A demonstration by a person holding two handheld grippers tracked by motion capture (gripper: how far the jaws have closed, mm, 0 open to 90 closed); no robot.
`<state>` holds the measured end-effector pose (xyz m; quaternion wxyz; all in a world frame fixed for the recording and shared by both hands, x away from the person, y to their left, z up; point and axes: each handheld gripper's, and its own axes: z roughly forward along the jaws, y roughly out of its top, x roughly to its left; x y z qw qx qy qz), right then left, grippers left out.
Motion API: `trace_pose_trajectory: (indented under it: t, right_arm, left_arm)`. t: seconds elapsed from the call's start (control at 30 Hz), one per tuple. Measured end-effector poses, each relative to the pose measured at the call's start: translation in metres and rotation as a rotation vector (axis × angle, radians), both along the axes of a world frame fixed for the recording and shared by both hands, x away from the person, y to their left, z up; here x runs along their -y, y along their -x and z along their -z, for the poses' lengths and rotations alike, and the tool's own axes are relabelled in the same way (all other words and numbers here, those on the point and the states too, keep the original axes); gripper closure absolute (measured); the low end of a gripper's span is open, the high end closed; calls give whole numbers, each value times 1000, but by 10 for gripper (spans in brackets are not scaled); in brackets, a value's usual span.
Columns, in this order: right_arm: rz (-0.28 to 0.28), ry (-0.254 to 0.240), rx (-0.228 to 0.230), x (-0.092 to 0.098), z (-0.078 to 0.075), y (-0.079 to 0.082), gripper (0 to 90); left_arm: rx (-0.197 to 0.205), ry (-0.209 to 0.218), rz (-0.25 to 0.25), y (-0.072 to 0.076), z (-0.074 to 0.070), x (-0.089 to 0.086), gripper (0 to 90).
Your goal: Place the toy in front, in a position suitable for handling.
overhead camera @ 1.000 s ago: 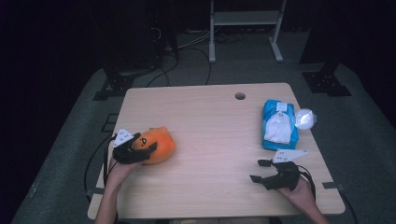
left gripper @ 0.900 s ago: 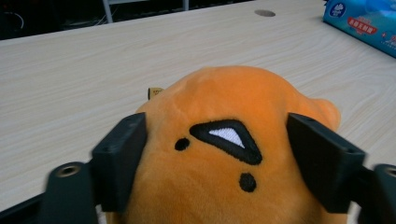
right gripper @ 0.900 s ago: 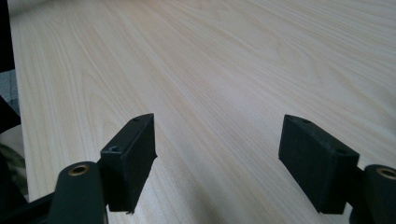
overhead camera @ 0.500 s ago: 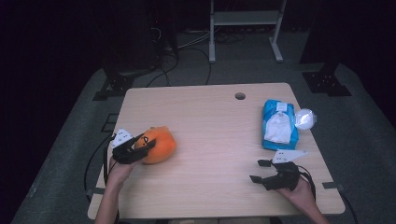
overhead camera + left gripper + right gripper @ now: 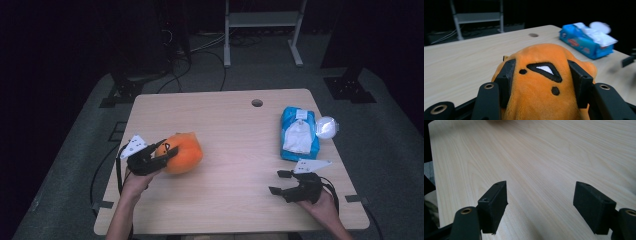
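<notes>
From above, the left hand-held gripper (image 5: 161, 153) sits near the table's (image 5: 235, 150) nine o'clock edge, its jaws just closed and pinching the orange plush toy (image 5: 184, 152). The toy's bulk lies at about three o'clock from that hand, its long axis running nearly along the jaws' own line toward the table's middle. The right hand-held gripper (image 5: 281, 183) rests well apart at about five o'clock, jaws spread with nothing between them; the blue tissue pack (image 5: 298, 133) lies just beyond it at twelve o'clock. The left hand is plainly the nearer one to the toy.

In the left gripper view, the plush toy (image 5: 541, 87) bulges up between the two black jaws, which press into its sides at nine and three o'clock. The tissue pack (image 5: 586, 41) shows far off at about two o'clock.

In the right gripper view, the jaws stand wide over bare table (image 5: 544, 157), with a sliver of orange at the top edge around eleven o'clock.
</notes>
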<state>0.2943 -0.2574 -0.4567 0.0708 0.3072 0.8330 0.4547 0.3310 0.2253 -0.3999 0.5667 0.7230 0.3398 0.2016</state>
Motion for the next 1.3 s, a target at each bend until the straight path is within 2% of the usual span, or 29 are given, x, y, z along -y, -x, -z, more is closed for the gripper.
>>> trace_pose_trajectory:
  t: [0.13,0.27,0.3,0.33,0.37,0.4,0.43,0.57,0.97,1.07,1.2,1.23,1.3]
  right_arm:
    - [17,-7,-1,6,-1,-1,262]
    - [29,-14,-8,10,0,-2,262]
    - [32,-12,-6,11,-1,-2,262]
    - [33,-14,-3,12,-1,-2,262]
    - [33,-14,-3,12,-1,-2,262]
    - [41,-18,3,14,-2,-2,262]
    - [44,-20,5,16,-3,-2,262]
    - [57,-24,8,21,-4,-2,262]
    - [88,-31,36,29,-10,0,262]
    - [93,-27,47,30,-11,0,262]
    - [117,-22,101,38,-20,1,262]
    - [117,-22,101,38,-20,1,262]
    - [146,-48,131,45,-28,-1,262]
  left_arm:
    - [4,-5,78,4,-4,26,478]
    - [6,-14,141,1,-7,52,479]
    - [2,-12,179,-1,-7,67,479]
    - [3,-14,196,-2,-6,75,478]
    - [3,-14,196,-2,-6,75,478]
    - [-1,-20,228,-2,-5,89,478]
    - [-1,-20,228,-2,-5,89,479]
    - [-12,-26,275,-1,2,112,478]
    - [-51,-25,352,6,34,142,468]
    - [-61,-46,373,8,40,147,459]
    - [-54,-52,383,10,42,147,442]
    - [-54,-52,383,10,42,147,431]
    - [-62,-63,394,11,46,147,414]
